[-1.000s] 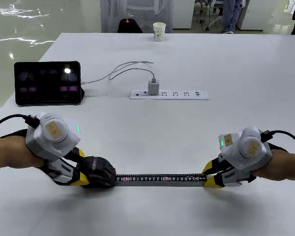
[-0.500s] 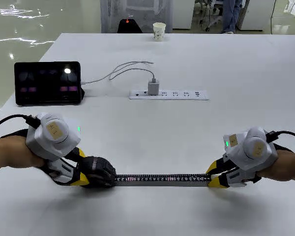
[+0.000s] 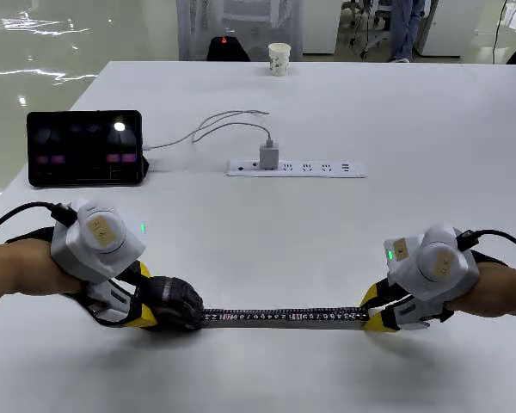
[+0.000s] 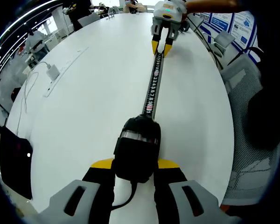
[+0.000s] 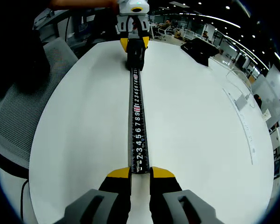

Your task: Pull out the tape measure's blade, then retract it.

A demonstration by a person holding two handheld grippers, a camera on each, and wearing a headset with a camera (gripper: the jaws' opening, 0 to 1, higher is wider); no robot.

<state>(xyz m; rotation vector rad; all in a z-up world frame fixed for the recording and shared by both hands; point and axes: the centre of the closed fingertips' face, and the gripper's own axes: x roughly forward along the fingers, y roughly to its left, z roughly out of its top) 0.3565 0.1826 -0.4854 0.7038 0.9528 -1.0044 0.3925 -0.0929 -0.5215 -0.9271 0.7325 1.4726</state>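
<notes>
I judge I'm at the turn of the job: the blade is drawn out and the retract half has not begun. The tape measure lies on the white worktop, on my side of the power strip and well apart from it. The blade runs roughly parallel to that strip, with the case to the strip's near left and the blade's tip to its near right.

The left gripper has its jaws clamped around the case from behind. The right gripper has its jaws closed on the very tip of the blade, which the right gripper view shows pinched between the yellow tips.

The case is a rounded black lump, rubbery-looking, with a shiny band across its top near the mouth. The blade is a thin, dark strip printed with pale numerals and a few red marks. It lies low and straight along the smooth, matt worktop, with no sag or kink that I can make out.

For the next move I'd keep the left jaws firm on the case and walk the right gripper back along the blade's own line toward the near left of the strip. The spring should then reel the blade in under light tension. Opening the right jaws outright would likely let the strip whip home and jolt the case.
</notes>
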